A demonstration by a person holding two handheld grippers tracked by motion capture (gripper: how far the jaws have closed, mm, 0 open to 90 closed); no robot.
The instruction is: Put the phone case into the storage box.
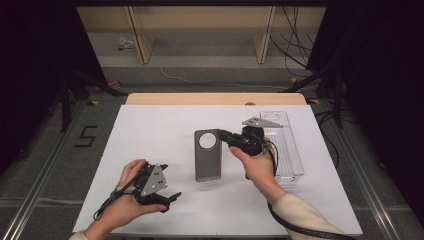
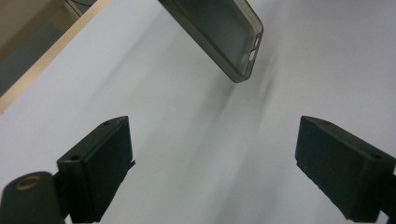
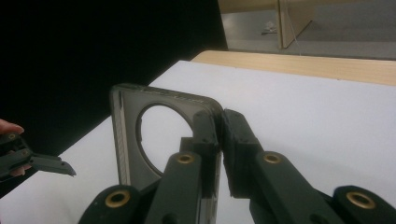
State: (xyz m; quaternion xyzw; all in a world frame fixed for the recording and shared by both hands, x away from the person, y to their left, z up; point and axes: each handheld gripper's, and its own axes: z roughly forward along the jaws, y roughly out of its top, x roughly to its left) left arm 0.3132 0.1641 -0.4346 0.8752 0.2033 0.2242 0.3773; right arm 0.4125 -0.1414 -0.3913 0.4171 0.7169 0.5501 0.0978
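A grey translucent phone case (image 1: 207, 160) with a round camera hole is at the middle of the white sheet (image 1: 150, 130). My right gripper (image 1: 223, 135) is shut on its rim beside the hole. In the right gripper view the two jaws (image 3: 220, 126) pinch the case (image 3: 125, 140) at its top corner. In the left gripper view the case's lower end (image 2: 219, 32) seems to hang just above the sheet, with a soft shadow under it. My left gripper (image 1: 170, 182) is open near the front left, apart from the case, and nothing is between its jaws (image 2: 212, 154).
A clear plastic box (image 1: 286, 147) lies along the sheet's right side, just beyond my right hand. The wooden table edge (image 1: 215, 98) runs along the back. Dark stands and cables sit on the floor around the table.
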